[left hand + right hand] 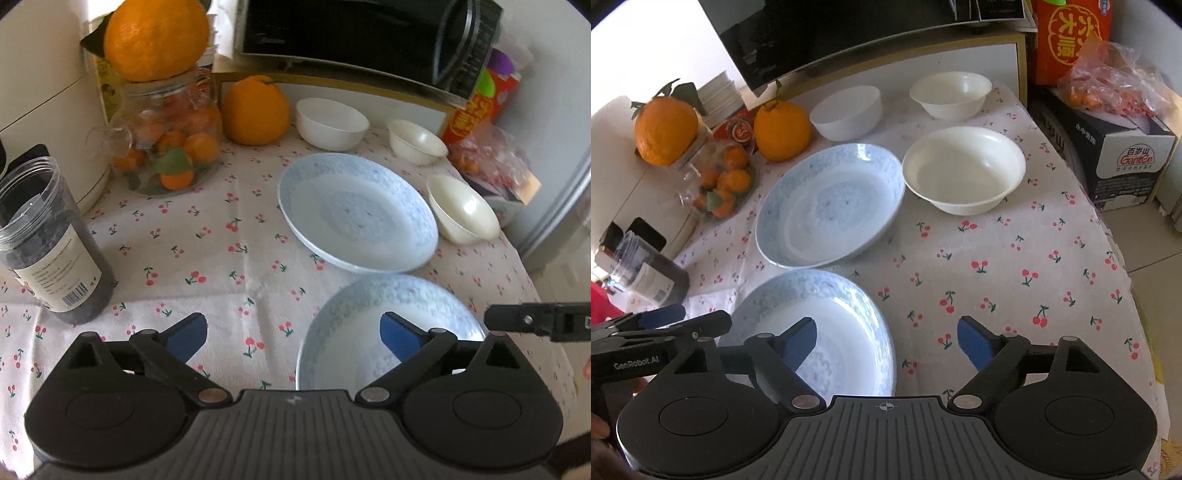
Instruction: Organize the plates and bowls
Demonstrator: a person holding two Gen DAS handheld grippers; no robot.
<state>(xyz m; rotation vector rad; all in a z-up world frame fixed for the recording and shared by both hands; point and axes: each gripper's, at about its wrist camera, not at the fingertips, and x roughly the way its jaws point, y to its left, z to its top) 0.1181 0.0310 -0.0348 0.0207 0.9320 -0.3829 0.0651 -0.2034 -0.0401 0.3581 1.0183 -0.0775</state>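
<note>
Both grippers, left gripper (293,334) and right gripper (886,338), are spread wide and empty above the near plate (827,325) on the desk (1015,266). Glazed ceramic appears rigid, slippery, breakable; pinch its rim.

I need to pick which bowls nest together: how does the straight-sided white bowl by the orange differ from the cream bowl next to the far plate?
The white bowl is cooler white with steep, plain walls; the cream bowl is ivory, with a flared, out-turned rim. The white bowl stands beside the orange; the cream bowl stands by the far plate. Both are upright and empty.
</note>
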